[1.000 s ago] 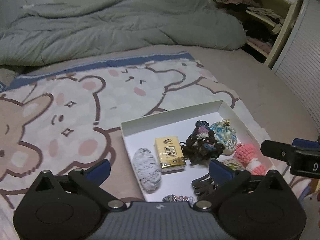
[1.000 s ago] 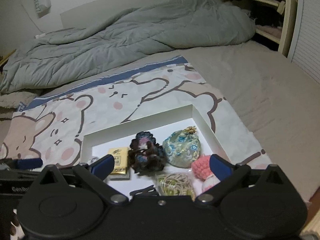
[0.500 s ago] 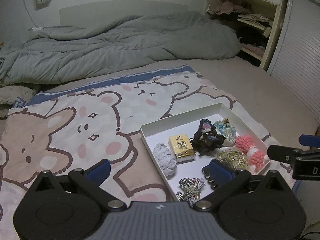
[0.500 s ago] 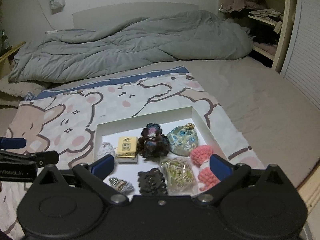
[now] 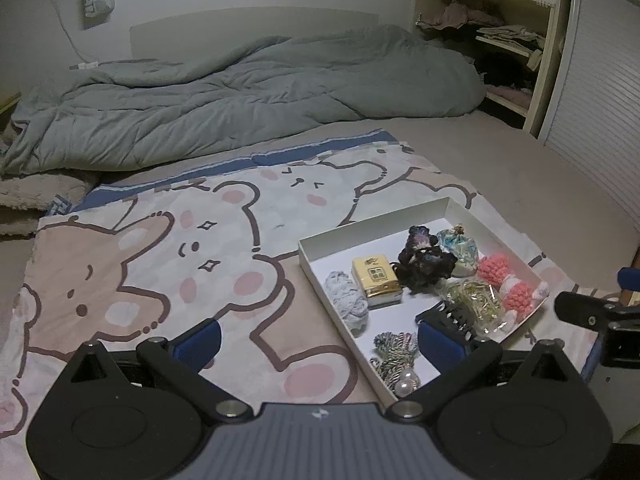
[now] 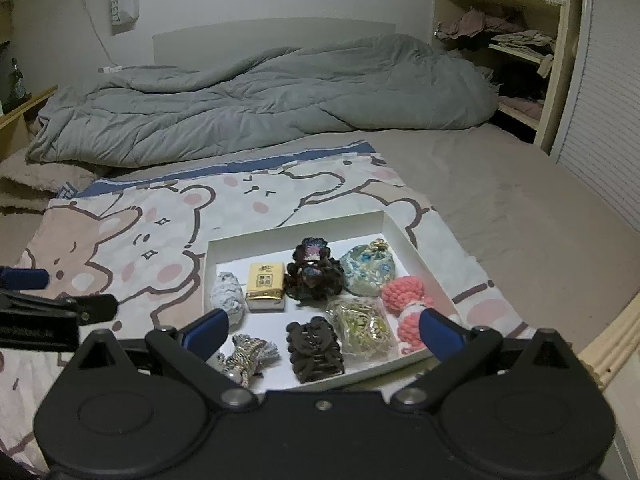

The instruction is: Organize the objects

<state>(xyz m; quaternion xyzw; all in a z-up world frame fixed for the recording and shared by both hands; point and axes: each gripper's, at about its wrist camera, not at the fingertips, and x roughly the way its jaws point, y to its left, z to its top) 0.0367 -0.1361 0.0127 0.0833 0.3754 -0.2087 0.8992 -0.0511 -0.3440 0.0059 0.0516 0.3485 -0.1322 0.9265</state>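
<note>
A shallow white box [image 6: 294, 231] [image 5: 372, 226] lies on the bear-print blanket. Inside it are a grey yarn ball [image 6: 227, 296], a yellow tissue pack [image 6: 265, 285] [image 5: 375, 279], a dark crochet scrunchie [image 6: 314, 270] [image 5: 424, 258], a floral pouch [image 6: 368, 270], a pink knitted piece [image 6: 404, 304] [image 5: 506, 285], a bag of rubber bands [image 6: 362, 328], a black hair claw [image 6: 316, 350] and a striped tassel [image 6: 250, 354]. My left gripper [image 5: 318, 342] hangs open above the blanket, left of the box. Over the box's near edge my right gripper [image 6: 324, 328] is open and empty.
The bear-print blanket [image 5: 168, 248] covers the near half of the bed. A rumpled grey duvet [image 6: 256, 100] lies at the back. Shelves with clothes [image 6: 508, 40] and a slatted door [image 6: 600, 100] stand at the right. The bed's wooden edge [image 6: 612, 344] runs near right.
Both grippers have pulled back and up from the box, so it looks smaller and farther. Both stay open and empty; the box's contents have not moved.
</note>
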